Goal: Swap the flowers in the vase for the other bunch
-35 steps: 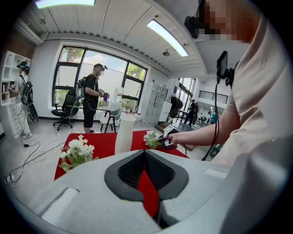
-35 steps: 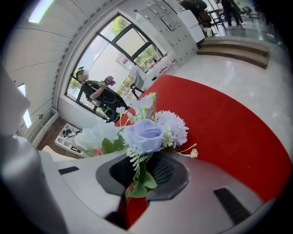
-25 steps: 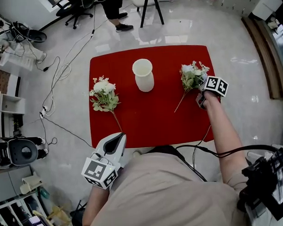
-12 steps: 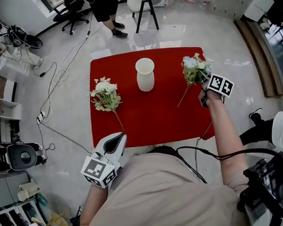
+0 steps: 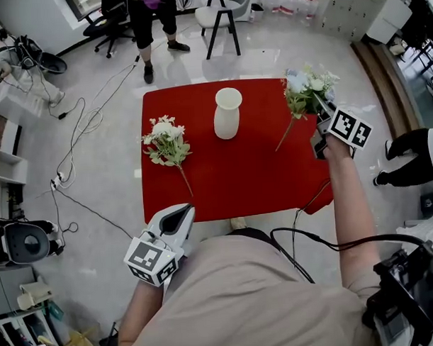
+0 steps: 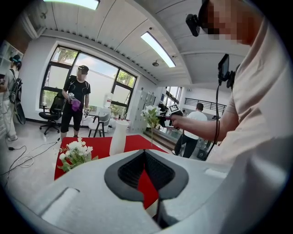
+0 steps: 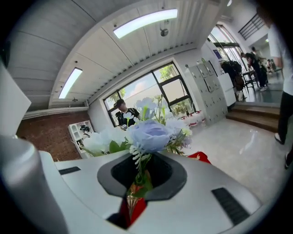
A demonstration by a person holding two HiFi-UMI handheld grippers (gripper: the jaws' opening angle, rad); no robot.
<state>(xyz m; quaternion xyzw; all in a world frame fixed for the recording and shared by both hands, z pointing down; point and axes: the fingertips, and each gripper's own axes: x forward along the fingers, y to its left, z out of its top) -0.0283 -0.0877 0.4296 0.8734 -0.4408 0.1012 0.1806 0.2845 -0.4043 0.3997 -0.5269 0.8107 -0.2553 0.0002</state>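
White ceramic vase [image 5: 227,113] stands empty. Right gripper [image 5: 318,124] clenches the blue-and-white flower bunch [image 5: 307,87] aloft at its right, not yet inserted. White-flowered bunch [image 5: 165,137] lies left; left gripper [image 5: 178,214] closed, empty.

Bystander [image 5: 140,26] cut off by top edge; red table [image 5: 224,175] near edge hidden behind torso [image 5: 263,295]

No words, numbers or brand names can be read anywhere. The cubes [image 5: 152,262] on the left gripper [image 5: 177,217] and right gripper [image 5: 318,113] carry only black-and-white square patterns.
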